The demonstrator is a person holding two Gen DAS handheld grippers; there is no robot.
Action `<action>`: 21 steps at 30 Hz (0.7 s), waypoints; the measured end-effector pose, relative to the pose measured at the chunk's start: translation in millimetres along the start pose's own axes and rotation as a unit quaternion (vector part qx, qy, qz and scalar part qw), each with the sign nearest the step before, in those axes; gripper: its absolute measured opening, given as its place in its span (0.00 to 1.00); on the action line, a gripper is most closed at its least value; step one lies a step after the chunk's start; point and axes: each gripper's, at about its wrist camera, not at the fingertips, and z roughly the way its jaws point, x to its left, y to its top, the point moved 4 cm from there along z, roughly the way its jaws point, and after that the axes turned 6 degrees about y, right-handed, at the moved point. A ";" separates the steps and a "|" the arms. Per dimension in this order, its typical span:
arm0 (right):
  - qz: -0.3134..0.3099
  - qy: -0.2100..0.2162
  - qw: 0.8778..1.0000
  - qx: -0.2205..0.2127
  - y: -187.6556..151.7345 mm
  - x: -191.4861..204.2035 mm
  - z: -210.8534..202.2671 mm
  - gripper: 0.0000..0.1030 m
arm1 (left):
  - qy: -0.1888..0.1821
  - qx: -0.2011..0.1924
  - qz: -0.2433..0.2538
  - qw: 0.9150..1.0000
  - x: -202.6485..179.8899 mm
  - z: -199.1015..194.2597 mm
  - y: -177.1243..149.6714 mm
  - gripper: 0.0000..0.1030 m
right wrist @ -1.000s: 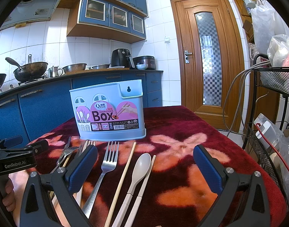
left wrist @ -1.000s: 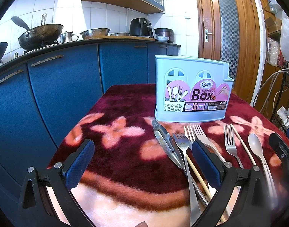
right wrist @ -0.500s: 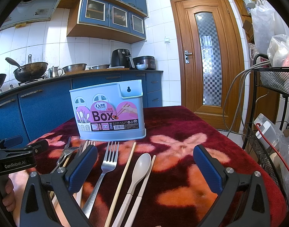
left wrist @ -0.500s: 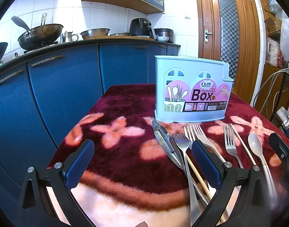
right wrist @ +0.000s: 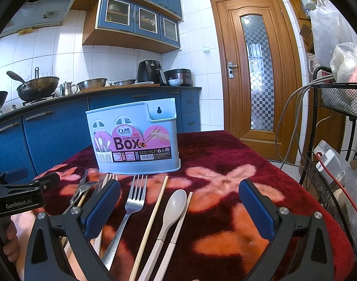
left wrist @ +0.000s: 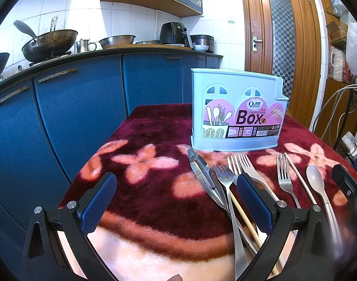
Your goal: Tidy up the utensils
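A pale blue chopsticks box (left wrist: pixel 237 114) (right wrist: pixel 135 140) stands upright on the red flowered cloth. In front of it lie several forks (left wrist: pixel 225 182) (right wrist: pixel 132 201), metal tongs (left wrist: pixel 202 173), wooden chopsticks (right wrist: pixel 152 217) and a beige spoon (left wrist: pixel 315 181) (right wrist: pixel 175 206). My left gripper (left wrist: pixel 176 201) hovers open near the cloth's front edge, its right finger over the forks. My right gripper (right wrist: pixel 178 208) is open too, with a fork, a chopstick and the spoon lying between its fingers. Neither holds anything. The left gripper's body (right wrist: pixel 17 199) shows at the left of the right wrist view.
Blue kitchen cabinets (left wrist: pixel 73 107) with a wok (left wrist: pixel 47 44) and pots stand left and behind. A wooden door (right wrist: pixel 255 75) is behind the table. A black wire rack (right wrist: pixel 337 159) with cables and bags stands close at the right edge.
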 end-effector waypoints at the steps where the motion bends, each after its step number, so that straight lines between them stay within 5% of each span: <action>1: 0.000 0.000 1.000 0.000 0.0 0.0 0.0 1.00 | 0.000 0.000 0.000 1.000 0.0 0.0 0.0 1.00; 21: 0.001 0.000 1.000 0.006 -0.7 -0.8 3.1 1.00 | 0.001 0.001 0.000 1.000 -0.9 0.1 -1.8 1.00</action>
